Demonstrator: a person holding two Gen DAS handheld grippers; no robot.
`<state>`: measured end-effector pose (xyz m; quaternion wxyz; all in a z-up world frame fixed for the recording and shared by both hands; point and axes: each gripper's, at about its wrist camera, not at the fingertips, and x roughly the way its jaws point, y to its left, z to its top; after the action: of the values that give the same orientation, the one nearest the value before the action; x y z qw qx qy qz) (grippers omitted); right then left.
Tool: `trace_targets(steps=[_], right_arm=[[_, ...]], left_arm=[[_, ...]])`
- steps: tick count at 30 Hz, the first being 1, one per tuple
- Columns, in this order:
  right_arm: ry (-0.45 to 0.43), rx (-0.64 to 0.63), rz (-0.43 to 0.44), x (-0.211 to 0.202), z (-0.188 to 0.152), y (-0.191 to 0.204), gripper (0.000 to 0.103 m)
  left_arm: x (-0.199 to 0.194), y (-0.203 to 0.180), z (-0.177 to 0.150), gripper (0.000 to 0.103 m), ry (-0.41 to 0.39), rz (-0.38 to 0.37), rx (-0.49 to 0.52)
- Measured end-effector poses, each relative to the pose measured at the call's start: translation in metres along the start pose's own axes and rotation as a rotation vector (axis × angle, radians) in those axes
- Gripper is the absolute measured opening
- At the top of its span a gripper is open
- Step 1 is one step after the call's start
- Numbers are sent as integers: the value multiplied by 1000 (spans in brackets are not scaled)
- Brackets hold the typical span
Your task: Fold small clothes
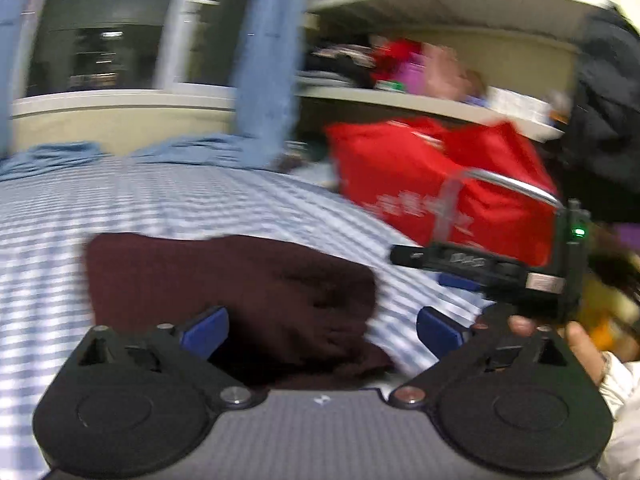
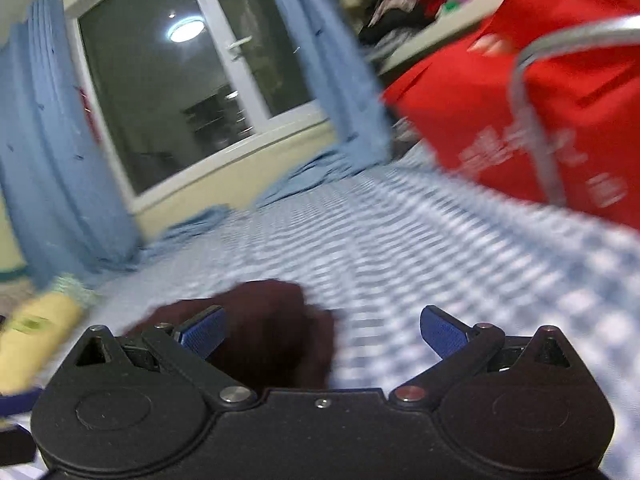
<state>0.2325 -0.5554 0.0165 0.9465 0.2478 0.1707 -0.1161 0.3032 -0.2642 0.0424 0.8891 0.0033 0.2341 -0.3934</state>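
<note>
A dark maroon garment (image 1: pixel 224 284) lies folded in a compact bundle on the blue-and-white checked bed sheet (image 1: pixel 120 208). My left gripper (image 1: pixel 322 330) hovers just behind it, jaws wide apart, its left blue pad over the cloth and the right pad over the sheet; neither presses on it. The right wrist view shows the same garment (image 2: pixel 260 320) low at the left, blurred. My right gripper (image 2: pixel 322 330) is open too, its left pad above the cloth's edge. From the left wrist view the right gripper's body (image 1: pixel 500 272) is side-on at the right, held by a hand (image 1: pixel 576 340).
A big red bag (image 1: pixel 440 184) with a grey strap stands on the bed at the right. Blue curtains (image 2: pixel 60 160) and a window (image 2: pixel 192 92) line the far wall. A cluttered shelf (image 1: pixel 420 100) is behind the bag. Something yellow (image 2: pixel 36 332) lies at the left.
</note>
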Motion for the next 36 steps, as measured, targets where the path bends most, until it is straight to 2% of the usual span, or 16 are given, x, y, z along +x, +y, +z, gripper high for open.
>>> trace_targets(steps=[3, 6, 8, 9, 10, 11, 12, 18, 22, 26, 30, 35, 36], right_arm=[[72, 38, 66, 29, 8, 19, 102], [138, 10, 53, 50, 8, 38, 101], [157, -32, 39, 56, 3, 47, 84], [167, -44, 35, 56, 0, 48, 66], [174, -55, 21, 58, -2, 48, 43], [175, -59, 12, 57, -5, 45, 31], [176, -57, 3, 56, -8, 41, 14], [162, -75, -27, 50, -26, 21, 8], [155, -95, -36, 48, -33, 15, 8], [160, -114, -52, 49, -38, 10, 9], [176, -154, -75, 54, -54, 7, 11], [179, -157, -64, 51, -53, 7, 17], [179, -170, -62, 49, -50, 9, 23]], left_arm=[[-7, 27, 12, 102, -28, 120, -91], [-1, 49, 17, 102, 24, 188, -107], [3, 55, 14, 102, 61, 206, -73], [3, 59, 11, 102, 70, 214, -70], [7, 64, 7, 102, 86, 208, -76], [10, 68, 4, 102, 107, 203, -87], [12, 74, -1, 102, 131, 209, -98], [28, 97, -27, 103, 212, 226, -115], [28, 99, -36, 103, 237, 261, -72], [31, 106, -46, 103, 295, 290, -41], [32, 128, -63, 103, 346, 237, -160], [25, 121, -65, 100, 348, 259, -117], [22, 118, -64, 100, 345, 272, -98]])
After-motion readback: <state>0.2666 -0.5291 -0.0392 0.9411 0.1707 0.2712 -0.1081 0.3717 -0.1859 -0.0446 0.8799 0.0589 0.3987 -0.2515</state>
